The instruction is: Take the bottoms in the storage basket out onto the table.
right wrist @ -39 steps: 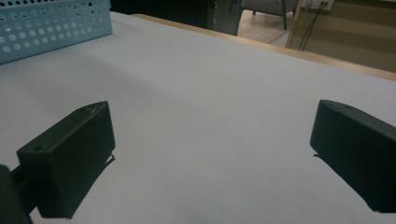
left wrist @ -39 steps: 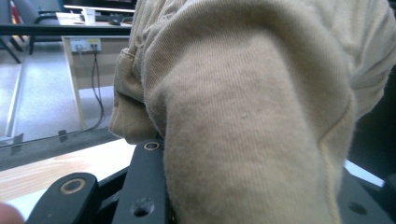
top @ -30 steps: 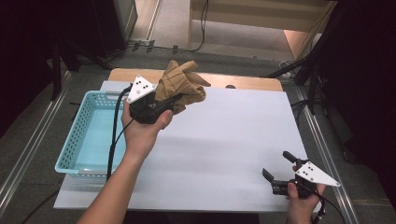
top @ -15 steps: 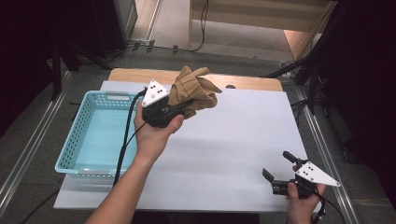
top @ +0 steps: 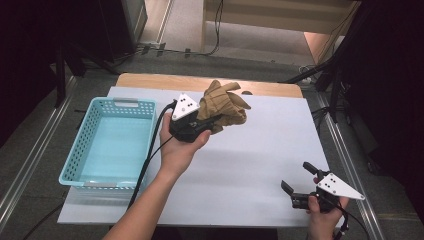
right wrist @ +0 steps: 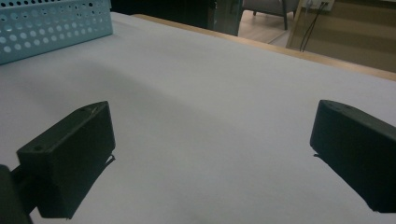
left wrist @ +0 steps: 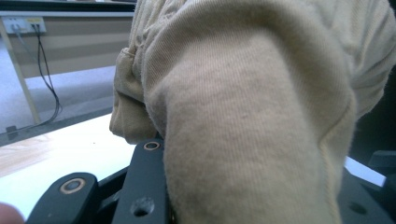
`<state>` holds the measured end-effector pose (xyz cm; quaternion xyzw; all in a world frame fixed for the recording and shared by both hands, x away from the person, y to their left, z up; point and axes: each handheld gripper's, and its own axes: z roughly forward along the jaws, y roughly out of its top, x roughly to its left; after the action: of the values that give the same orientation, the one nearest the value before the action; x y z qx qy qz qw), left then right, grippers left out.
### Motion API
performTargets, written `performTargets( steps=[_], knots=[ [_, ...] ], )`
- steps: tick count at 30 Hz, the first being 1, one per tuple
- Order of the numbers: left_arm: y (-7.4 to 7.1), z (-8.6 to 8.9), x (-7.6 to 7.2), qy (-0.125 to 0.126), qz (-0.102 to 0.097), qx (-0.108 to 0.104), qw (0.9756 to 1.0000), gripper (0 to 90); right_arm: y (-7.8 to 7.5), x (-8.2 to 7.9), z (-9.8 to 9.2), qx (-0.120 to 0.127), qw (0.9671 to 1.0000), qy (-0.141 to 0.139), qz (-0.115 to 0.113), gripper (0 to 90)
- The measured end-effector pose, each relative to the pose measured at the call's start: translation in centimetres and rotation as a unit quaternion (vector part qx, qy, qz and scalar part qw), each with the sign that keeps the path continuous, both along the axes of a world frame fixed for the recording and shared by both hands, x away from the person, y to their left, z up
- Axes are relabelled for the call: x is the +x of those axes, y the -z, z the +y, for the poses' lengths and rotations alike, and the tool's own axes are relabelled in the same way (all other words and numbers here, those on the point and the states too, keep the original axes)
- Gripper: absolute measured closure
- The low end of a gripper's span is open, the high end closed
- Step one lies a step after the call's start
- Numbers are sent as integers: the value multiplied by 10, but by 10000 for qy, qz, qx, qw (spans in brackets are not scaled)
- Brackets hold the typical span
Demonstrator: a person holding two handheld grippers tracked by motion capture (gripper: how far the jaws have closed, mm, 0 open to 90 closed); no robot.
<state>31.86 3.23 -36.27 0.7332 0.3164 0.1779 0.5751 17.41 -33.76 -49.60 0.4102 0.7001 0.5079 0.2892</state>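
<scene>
A bundle of tan knit gloves [top: 222,104] hangs above the far middle of the white table [top: 260,150], with my left gripper [top: 212,120] shut on it. In the left gripper view the tan gloves [left wrist: 252,107] bulge out between the black jaws and hide most of what lies beyond. My right gripper [top: 299,179] rests low at the near right corner of the table, open, with nothing between its fingers [right wrist: 70,154]. A light blue perforated basket [top: 85,150] stands empty at the left of the table.
The blue basket's wall [right wrist: 51,23] appears at the top left of the right gripper view. A wooden strip [top: 150,80] runs along the table's far edge. Metal rails and cables lie on the floor around the table.
My left hand has carried the gloves to the right and slightly lower, away from the basket. The right gripper has stayed still.
</scene>
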Motion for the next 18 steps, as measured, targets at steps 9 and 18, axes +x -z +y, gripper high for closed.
performTargets(
  steps=[9, 18],
  knots=[
    [11, -11, 0, 87, 78, 42, 9999, 634, 0, 0, -1, 7, 10000, 3, 0, 0],
    [25, -20, 1, 143, 157, 157, 9997, 634, 0, 0, -1, 11, 10000, 4, 1, 0]
  ],
)
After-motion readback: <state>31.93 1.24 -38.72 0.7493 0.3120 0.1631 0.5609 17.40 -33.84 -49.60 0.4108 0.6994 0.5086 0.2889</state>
